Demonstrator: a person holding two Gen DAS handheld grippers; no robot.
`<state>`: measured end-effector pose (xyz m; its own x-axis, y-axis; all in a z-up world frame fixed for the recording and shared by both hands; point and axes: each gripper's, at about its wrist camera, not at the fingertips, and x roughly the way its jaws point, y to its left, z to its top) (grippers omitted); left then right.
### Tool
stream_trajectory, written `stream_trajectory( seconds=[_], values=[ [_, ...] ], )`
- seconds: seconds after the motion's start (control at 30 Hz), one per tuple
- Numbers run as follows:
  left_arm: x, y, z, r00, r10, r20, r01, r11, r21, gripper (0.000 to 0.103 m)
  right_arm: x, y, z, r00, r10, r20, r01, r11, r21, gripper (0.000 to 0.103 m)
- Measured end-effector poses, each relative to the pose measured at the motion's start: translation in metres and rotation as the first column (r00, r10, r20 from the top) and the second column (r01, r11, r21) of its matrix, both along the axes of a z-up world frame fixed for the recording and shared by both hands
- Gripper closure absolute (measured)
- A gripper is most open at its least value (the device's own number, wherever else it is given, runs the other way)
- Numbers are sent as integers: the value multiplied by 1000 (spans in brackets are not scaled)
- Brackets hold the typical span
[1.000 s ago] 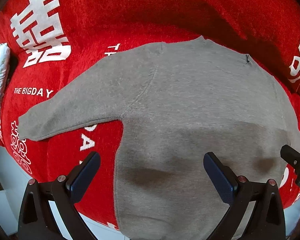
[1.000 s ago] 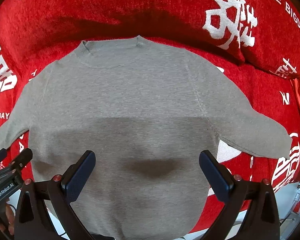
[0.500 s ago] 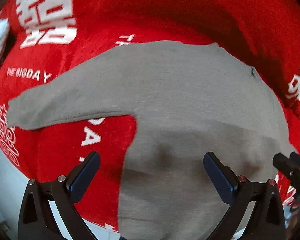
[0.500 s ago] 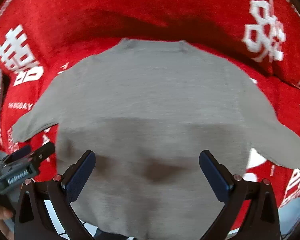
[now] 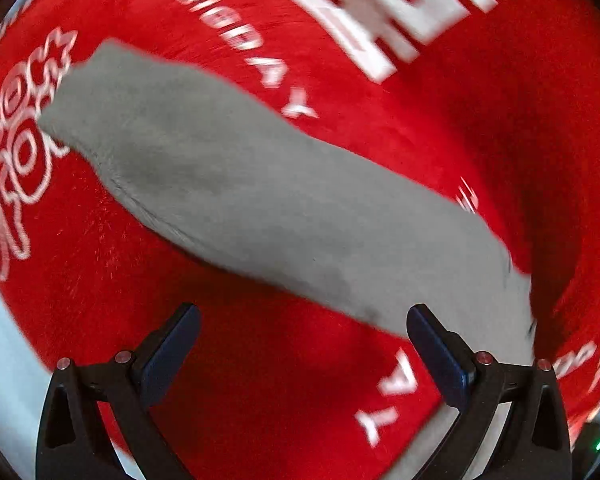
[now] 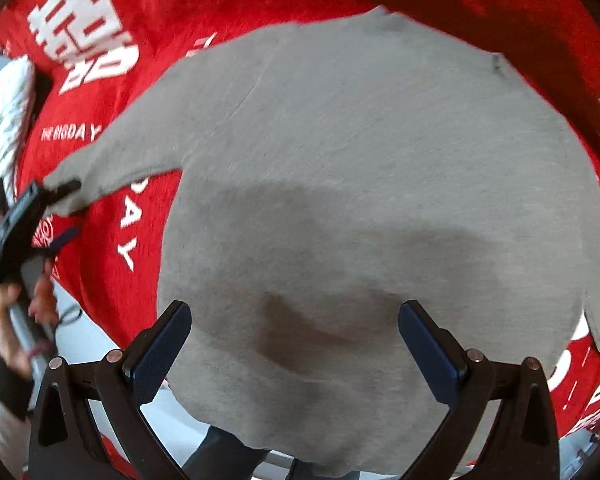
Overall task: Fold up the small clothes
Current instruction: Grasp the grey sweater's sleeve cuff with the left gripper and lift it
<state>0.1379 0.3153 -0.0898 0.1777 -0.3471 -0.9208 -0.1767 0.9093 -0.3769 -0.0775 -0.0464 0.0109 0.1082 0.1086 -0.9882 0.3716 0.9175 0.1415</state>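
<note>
A grey long-sleeved sweater (image 6: 360, 200) lies flat on a red blanket (image 6: 112, 268) with white lettering. In the left wrist view its left sleeve (image 5: 260, 204) runs from the upper left cuff down to the right. My left gripper (image 5: 300, 352) is open and empty, just short of the sleeve. The left gripper also shows in the right wrist view (image 6: 60, 208), open, with its fingers beside the cuff. My right gripper (image 6: 292, 348) is open and empty above the sweater's lower body.
The red blanket (image 5: 440, 140) covers the whole surface, with a raised fold behind the sweater. A white patterned cloth (image 6: 4, 120) lies at the far left. A pale floor (image 6: 96, 344) shows past the blanket's near edge.
My left gripper has swung left, off the sweater's body and onto the left sleeve near the cuff. My right gripper has shifted left over the body. Both stay open.
</note>
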Motion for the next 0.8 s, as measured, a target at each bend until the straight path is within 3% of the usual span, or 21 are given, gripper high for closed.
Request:
stream_trajectory(
  seconds=[0.13, 0.17, 0.23, 0.3, 0.33, 0.47, 0.6, 0.67, 0.8],
  values=[
    [19, 15, -17, 996, 81, 29, -79, 996, -51, 0, 4, 15, -15, 999, 33, -35, -33, 999, 10, 0],
    [23, 19, -17, 993, 111, 42, -108, 991, -79, 6, 6, 18, -18, 999, 36, -40, -36, 999, 13, 0],
    [28, 24, -15, 987, 150, 62, -143, 984, -104, 29, 7, 22, -21, 998, 36, -46, -35, 999, 20, 0],
    [33, 28, -17, 984, 164, 62, -154, 977, -148, 86, 9, 24, -22, 998, 35, -49, -33, 999, 27, 0],
    [35, 31, -19, 984, 168, 66, -151, 966, -211, 94, 10, 25, -22, 998, 35, -47, -34, 999, 28, 0],
    [38, 26, 1, 980, 138, 142, -105, 970, -218, 96, 13, 24, -18, 999, 29, -25, -28, 999, 28, 0],
    [36, 7, 40, 964, 37, 263, 19, 978, -208, 96, 4, 13, -9, 1000, -6, -2, 6, 999, 43, 0],
    [34, -23, 66, 938, -71, 339, 138, 974, -179, 96, -1, 5, -6, 999, -34, 13, 34, 998, 53, 0],
    [28, -92, 107, 871, -238, 429, 341, 922, -181, 96, -19, -18, 5, 992, -114, 61, 109, 991, 77, 0]
  ],
)
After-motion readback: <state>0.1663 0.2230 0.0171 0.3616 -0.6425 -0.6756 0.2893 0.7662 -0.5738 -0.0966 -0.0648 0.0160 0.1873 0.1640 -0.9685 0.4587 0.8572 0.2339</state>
